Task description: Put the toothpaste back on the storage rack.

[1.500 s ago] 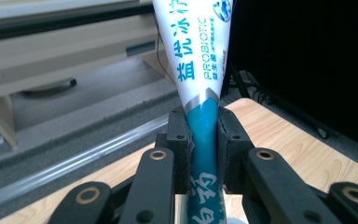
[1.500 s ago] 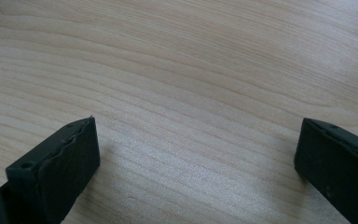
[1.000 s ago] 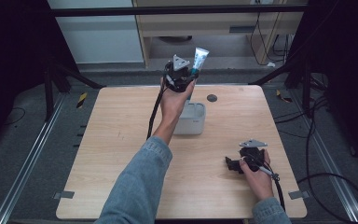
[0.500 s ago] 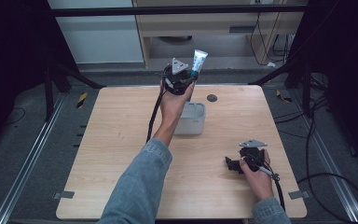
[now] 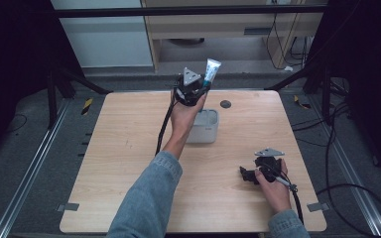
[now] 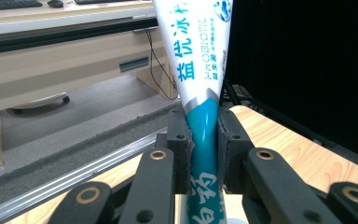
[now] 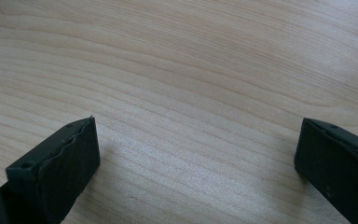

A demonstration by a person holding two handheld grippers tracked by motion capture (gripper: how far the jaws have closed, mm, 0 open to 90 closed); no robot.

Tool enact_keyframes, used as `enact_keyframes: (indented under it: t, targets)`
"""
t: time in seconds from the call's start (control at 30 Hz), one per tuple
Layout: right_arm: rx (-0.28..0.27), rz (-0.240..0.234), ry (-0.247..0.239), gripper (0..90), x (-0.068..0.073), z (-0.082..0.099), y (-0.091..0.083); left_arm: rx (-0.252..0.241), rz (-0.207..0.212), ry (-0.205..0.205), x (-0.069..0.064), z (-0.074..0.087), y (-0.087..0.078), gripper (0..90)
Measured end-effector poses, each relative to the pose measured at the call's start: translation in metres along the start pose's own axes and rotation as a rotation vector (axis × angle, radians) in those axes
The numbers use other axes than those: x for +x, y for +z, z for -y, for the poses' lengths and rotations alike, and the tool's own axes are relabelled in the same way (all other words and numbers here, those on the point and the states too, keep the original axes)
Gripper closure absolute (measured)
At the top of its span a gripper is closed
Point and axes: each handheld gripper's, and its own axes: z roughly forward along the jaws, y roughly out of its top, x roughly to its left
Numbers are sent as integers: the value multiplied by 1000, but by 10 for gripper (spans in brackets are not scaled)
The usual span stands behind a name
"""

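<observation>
Left tool (image 5: pixel 203 87) is pinching a white-and-teal tube (image 5: pixel 211 70) at its teal lower part, holding it upright above the grey container (image 5: pixel 207 130) near the far edge of the worktop (image 5: pixel 119 148). Right tool (image 7: pixel 196 154) is resting low over bare wood at the near right, its jaws spread wide, gripping nothing.

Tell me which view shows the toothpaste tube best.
The left gripper view: the toothpaste tube is close, its print legible, clamped between the left tool jaws. In the high view it is a small shape above the table.
</observation>
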Motion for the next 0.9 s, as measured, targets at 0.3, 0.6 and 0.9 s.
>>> enact_keyframes:
  t: [0.3, 0.6, 0.9]
  targets:
    - [0, 0, 0, 4, 0, 0, 0, 14, -13, 5, 0, 15, -1, 775]
    - [-1, 0, -1, 4, 0, 0, 0, 53, -28, 50, 0, 30, 4, 774]
    - [-1, -1, 1, 4, 0, 0, 0, 67, -21, 43, 2, 39, 3, 772]
